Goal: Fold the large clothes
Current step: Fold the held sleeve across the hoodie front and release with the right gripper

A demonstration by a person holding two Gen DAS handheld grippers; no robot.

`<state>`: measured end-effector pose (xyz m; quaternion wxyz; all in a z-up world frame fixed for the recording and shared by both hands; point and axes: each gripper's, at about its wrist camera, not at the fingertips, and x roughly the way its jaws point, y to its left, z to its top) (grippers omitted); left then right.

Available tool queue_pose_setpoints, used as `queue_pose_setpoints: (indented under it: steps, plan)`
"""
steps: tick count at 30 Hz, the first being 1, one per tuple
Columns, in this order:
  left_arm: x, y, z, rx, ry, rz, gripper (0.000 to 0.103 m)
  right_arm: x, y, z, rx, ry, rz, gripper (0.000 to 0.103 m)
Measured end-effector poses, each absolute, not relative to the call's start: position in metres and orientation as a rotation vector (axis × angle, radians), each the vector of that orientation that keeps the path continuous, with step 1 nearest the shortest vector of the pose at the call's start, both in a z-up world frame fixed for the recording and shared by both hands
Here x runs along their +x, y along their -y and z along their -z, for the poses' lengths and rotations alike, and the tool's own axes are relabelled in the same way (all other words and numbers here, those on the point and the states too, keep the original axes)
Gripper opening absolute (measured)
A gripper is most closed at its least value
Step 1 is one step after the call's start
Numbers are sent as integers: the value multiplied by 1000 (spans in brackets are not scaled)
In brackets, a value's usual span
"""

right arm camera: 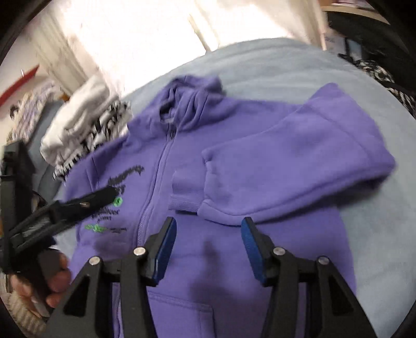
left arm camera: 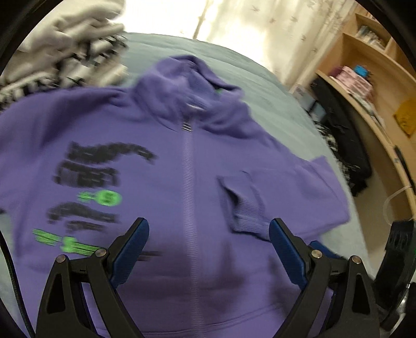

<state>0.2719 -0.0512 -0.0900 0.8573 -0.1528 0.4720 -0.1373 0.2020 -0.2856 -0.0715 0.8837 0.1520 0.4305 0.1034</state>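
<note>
On the bed (left arm camera: 260,78), covered by a pale blue sheet, a purple hoodie (left arm camera: 161,161) lies face up with its zipper (left arm camera: 188,182) closed and the hood toward the curtained window (left arm camera: 234,23). Black and green lettering (left arm camera: 88,176) marks one side of its chest. One sleeve (right arm camera: 299,166) is folded in across the front, its ribbed cuff (right arm camera: 182,192) lying just beside the zipper. The left tongs (left arm camera: 209,249) hang over the lower front of the hoodie with their blue pads spread wide and nothing between them. The right tongs (right arm camera: 209,247) stand partly spread above the hem area near the pocket, also empty. In the right wrist view a hand (right arm camera: 49,280) grips the other tool at the left edge. A pile of white and black-patterned clothes (left arm camera: 65,52) sits beside the hoodie's shoulder. Wooden shelves (left arm camera: 369,65) stand beyond the bed.
</note>
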Motion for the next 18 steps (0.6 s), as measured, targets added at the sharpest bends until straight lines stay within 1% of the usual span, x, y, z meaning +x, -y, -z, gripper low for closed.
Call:
queue_pose_setpoints:
  steps: [3, 5, 10, 12, 13, 14, 15, 16, 17, 18]
  plan:
    - [280, 72, 101, -360, -1014, 340, 92, 193, 290, 80, 392, -876, -198, 52]
    - [287, 83, 108, -383, -1030, 359, 89, 192, 290, 87, 415, -881, -190, 52]
    - [307, 106, 133, -391, -1086, 339, 86, 193, 297, 99, 452, -900, -189, 52]
    - [313, 112, 140, -365, -1095, 329, 78, 191, 302, 102, 461, -899, -193, 52]
    - [315, 118, 143, -340, -1093, 319, 75, 192, 301, 104, 465, -903, -191, 52]
    - [317, 120, 146, -324, -1088, 311, 67, 192, 301, 107, 469, -907, -191, 52]
    - [319, 124, 147, -298, -1082, 296, 52, 192, 302, 110, 476, -915, -194, 52]
    - [321, 127, 148, -279, -1083, 280, 41, 192, 302, 112, 479, -920, -194, 52]
    - [322, 128, 148, -269, -1087, 272, 15, 192, 303, 114, 482, -922, -195, 52]
    - [324, 131, 147, -249, -1094, 260, 11, 192, 303, 115, 484, -920, -198, 52]
